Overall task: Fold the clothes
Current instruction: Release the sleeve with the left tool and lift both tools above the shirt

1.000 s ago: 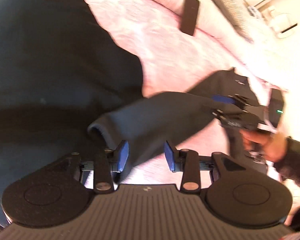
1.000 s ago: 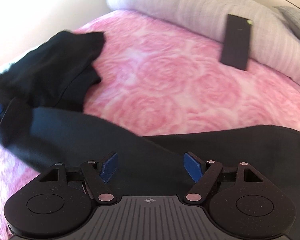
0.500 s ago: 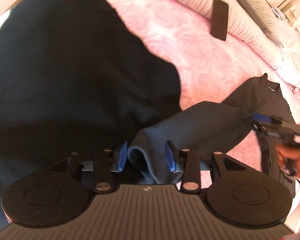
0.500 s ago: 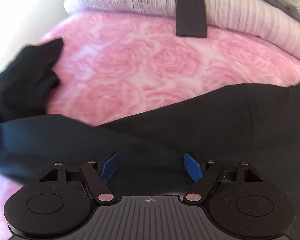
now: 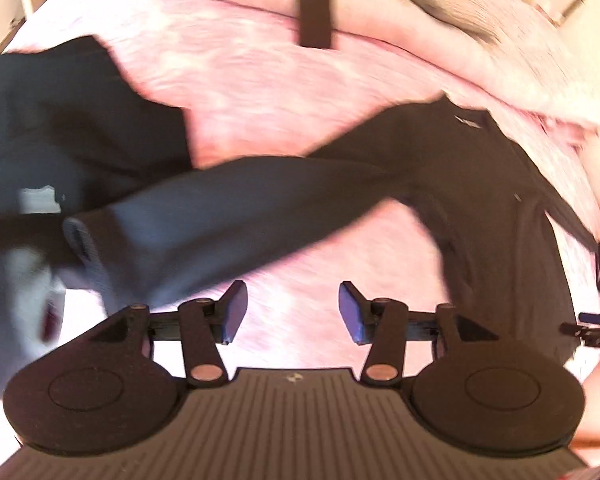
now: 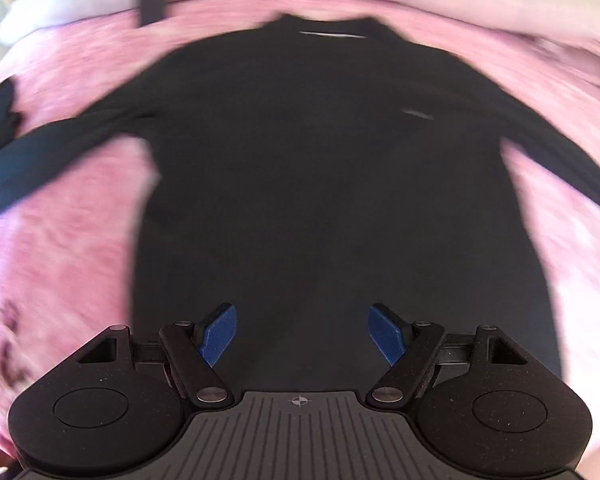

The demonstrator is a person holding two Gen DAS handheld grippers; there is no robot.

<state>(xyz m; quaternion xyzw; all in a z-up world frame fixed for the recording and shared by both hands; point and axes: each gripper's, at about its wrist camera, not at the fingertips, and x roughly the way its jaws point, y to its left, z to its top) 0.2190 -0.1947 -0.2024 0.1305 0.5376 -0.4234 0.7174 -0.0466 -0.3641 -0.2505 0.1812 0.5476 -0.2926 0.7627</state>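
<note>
- So, biggest first: bed (image 6: 60,240) with a pink rose-print cover fills both views; pale pillows sit along its far edge.
- Black long-sleeve top (image 6: 332,168) lies spread flat on the bed, collar toward the pillows, hem toward the right wrist camera, sleeves out to both sides.
- Second dark garment (image 5: 68,120) sits in a heap at the left of the left wrist view, near the spread top's sleeve cuff (image 5: 80,248). Can't tell if they touch; the frame is blurred.
- Dark flat slab (image 5: 315,12), phone or remote, rests at the pillow edge, well clear of the top.
- Right gripper (image 6: 302,334): jaws wide apart, nothing between them, hovering over the lower body of the top.
- Left gripper (image 5: 290,312): jaws opening, only bed cover visible between them; the sleeve lies just ahead and to the left.
- Handling, my read: light, limp knit with no stiffness. It'll drape and drag on the soft cover, and a one-point lift will bunch it.
- Where to grab: pinch the cuff or sleeve edge to bring the sleeve over the body, then take hem corners or shoulders with both jaws for the fold. Pinch shallow so the bed cover doesn't come up with it.
</note>
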